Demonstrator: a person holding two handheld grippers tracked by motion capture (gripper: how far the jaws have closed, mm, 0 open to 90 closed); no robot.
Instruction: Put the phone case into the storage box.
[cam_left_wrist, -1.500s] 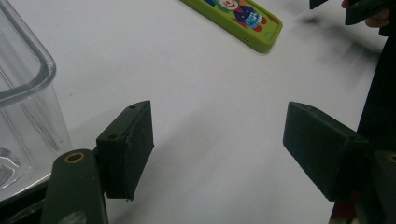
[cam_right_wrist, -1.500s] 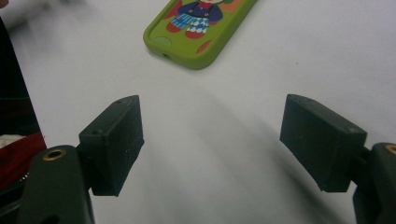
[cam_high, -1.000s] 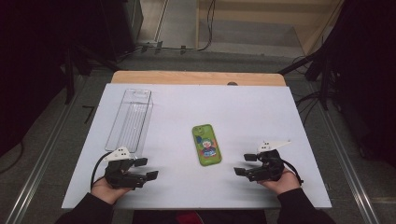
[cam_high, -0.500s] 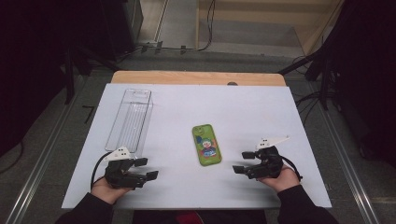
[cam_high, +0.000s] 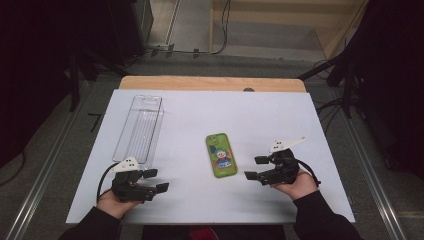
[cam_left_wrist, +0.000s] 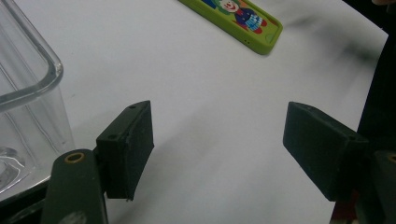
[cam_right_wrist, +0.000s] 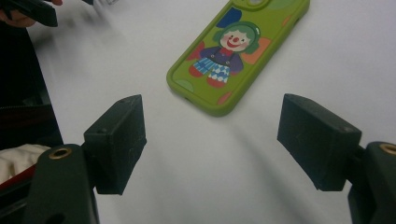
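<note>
High view: both hand-held grippers, left (cam_high: 157, 180) and right (cam_high: 256, 168), gape empty beside green phone (cam_high: 220, 155); clear bin (cam_high: 138, 128) apart.

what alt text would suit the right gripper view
A green phone case printed with a cartoon clown lies flat on the white table, just ahead of the right hand-held gripper, whose two black jaws stand open with nothing between them.
</note>
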